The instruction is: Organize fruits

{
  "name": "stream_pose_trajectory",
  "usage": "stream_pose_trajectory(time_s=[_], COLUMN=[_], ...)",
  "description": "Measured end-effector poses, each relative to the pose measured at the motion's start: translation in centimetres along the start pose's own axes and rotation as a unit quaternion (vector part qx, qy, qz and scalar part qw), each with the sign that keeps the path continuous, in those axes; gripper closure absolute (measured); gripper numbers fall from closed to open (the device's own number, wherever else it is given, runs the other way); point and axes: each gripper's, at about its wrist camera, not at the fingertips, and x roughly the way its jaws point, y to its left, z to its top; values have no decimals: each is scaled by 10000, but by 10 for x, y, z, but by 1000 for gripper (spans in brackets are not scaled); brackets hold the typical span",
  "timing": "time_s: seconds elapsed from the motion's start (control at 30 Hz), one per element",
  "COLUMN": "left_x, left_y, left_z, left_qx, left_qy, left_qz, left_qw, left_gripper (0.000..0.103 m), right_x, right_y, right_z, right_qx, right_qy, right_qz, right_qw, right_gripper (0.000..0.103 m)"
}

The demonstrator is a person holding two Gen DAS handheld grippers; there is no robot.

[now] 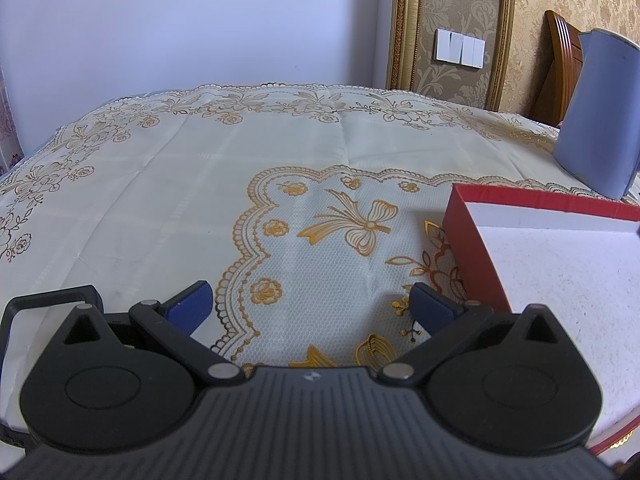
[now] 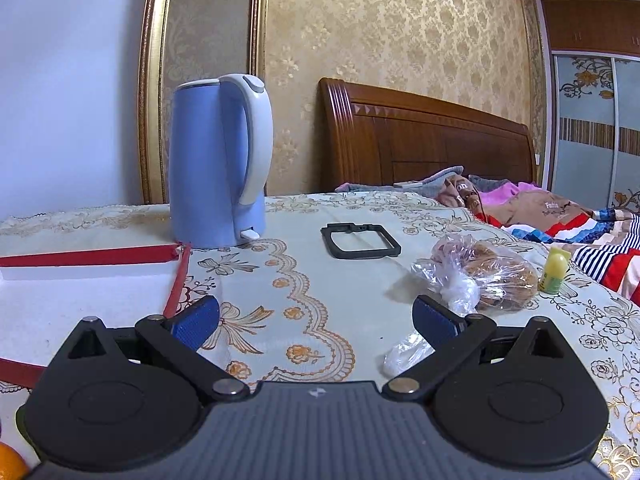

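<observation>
A shallow red box with a white inside (image 1: 560, 264) lies on the table to the right of my left gripper (image 1: 312, 300), which is open and empty just above the cloth. The same box (image 2: 80, 280) lies to the left of my right gripper (image 2: 316, 320), also open and empty. An orange fruit (image 2: 10, 464) peeks in at the bottom left corner of the right wrist view. A clear plastic bag with brown round items (image 2: 484, 276) lies just ahead of the right finger.
A blue electric kettle (image 2: 218, 164) stands behind the box and also shows in the left wrist view (image 1: 596, 120). A black square frame (image 2: 360, 240) and a small yellow bottle (image 2: 554, 272) lie on the floral tablecloth (image 1: 200, 184). A bed lies beyond the table.
</observation>
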Motion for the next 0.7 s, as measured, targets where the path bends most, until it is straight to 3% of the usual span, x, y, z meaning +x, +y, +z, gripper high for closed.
stream_pose_trajectory(time_s=[0.17, 0.33, 0.4, 0.47, 0.5, 0.53, 0.57, 0.6, 0.63, 0.67, 0.7], left_x=[-1, 0, 0, -2, -7, -14, -28, -40, -56, -68, -81], left_y=[2, -1, -1, -1, 1, 1, 5, 9, 12, 14, 15], left_z=[0, 1, 2, 4, 2, -1, -6, -11, -17, -22, -27], left_qx=[1, 35, 94, 84, 19, -60, -191, -291, -379, -390, -374], left_qy=[1, 71, 130, 180, 104, -23, -237, -399, -575, -681, -739], left_qz=[0, 17, -9, 50, 185, 259, 248, 143, 25, -63, -161], left_qw=[10000, 10000, 9999, 9998, 9998, 9996, 9992, 9987, 9976, 9969, 9964], left_gripper=[0, 0, 0, 0, 0, 8, 18, 36, 40, 38, 25], right_x=[-3, -5, -14, -26, -32, -37, -42, -49, -57, -66, -74], right_y=[0, 0, -4, -15, -21, -27, -32, -37, -41, -44, -45], right_z=[0, 1, 1, 0, -1, -2, -1, 0, 1, 1, 1], right_qx=[-32, -26, 127, 679, 1048, 1416, 1693, 1821, 1850, 1783, 1655], right_qy=[-58, 76, -157, -458, -563, -606, -567, -559, -603, -662, -678], right_qz=[58, 626, 797, 1100, 1221, 1298, 1362, 1439, 1518, 1548, 1504], right_qw=[10000, 9980, 9966, 9905, 9854, 9795, 9745, 9711, 9691, 9695, 9723], right_gripper=[0, 0, 0, 0, 0, 0, 0, 0, 0, 0, 0])
